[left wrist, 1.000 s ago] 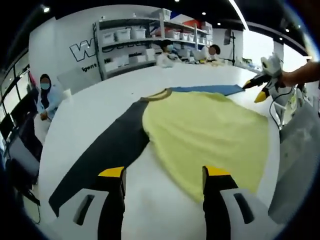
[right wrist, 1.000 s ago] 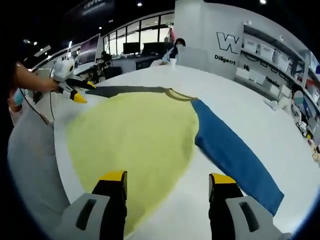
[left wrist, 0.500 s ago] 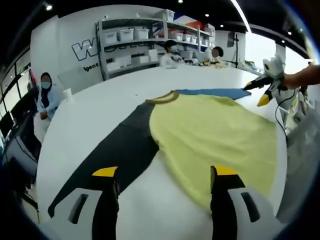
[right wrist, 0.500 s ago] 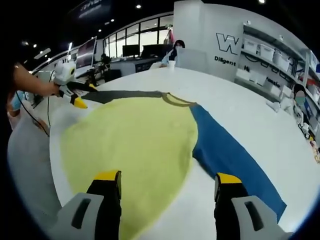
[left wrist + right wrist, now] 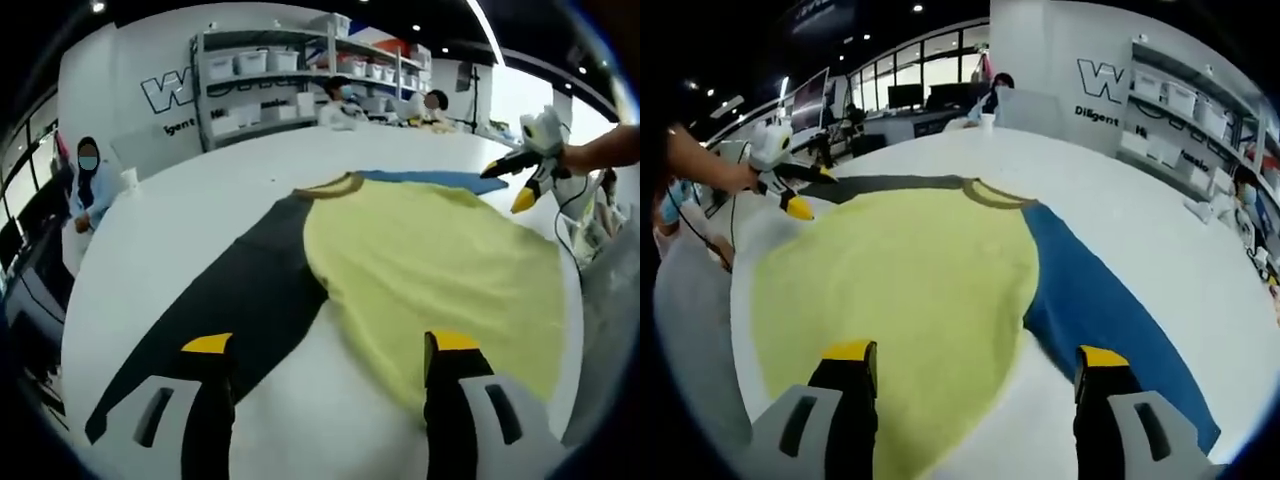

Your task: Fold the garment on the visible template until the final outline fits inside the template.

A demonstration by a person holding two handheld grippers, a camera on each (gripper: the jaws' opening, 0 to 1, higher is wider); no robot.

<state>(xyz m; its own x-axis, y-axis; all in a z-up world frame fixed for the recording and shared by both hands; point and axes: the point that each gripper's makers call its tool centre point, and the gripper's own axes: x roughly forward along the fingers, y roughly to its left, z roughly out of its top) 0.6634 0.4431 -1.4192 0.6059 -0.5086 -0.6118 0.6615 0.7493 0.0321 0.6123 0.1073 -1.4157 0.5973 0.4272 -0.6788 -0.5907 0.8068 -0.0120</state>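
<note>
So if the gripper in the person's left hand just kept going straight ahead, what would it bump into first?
Probably the garment: the left gripper is open above bare white table, with the black sleeve and yellow body just ahead. Depth is hard to judge.

Garment [image 5: 420, 260] matt soft cloth; table [image 5: 200, 190] smooth white, faint sheen.

Both tongs [image 5: 330, 400] [image 5: 975, 405] have black jaws with yellow tips on grey-white bodies with slots
</note>
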